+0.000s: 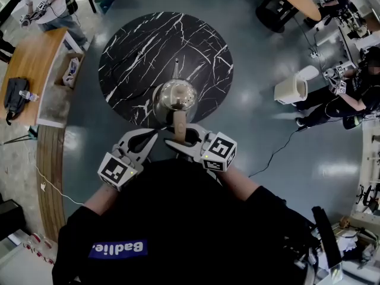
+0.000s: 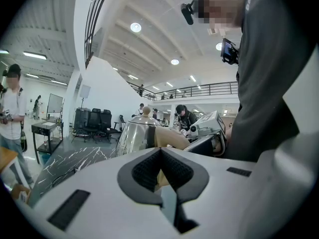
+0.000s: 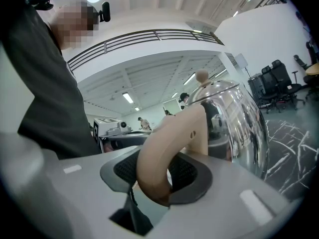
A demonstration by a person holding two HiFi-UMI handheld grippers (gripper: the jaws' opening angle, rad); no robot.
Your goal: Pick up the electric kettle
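A shiny steel electric kettle with a beige handle stands near the front edge of a round black marble table. My right gripper comes in from the right and is shut on that handle. In the right gripper view, the handle curves through the dark pads of the right gripper, with the kettle body just beyond. My left gripper hovers just left of the handle. Its tips meet with nothing between them. The left gripper view shows the left gripper in front of the kettle.
A wooden desk with a black bag runs along the left. A white bin and a seated person are on the right, with a cable trailing across the grey floor. Another person stands at the far left.
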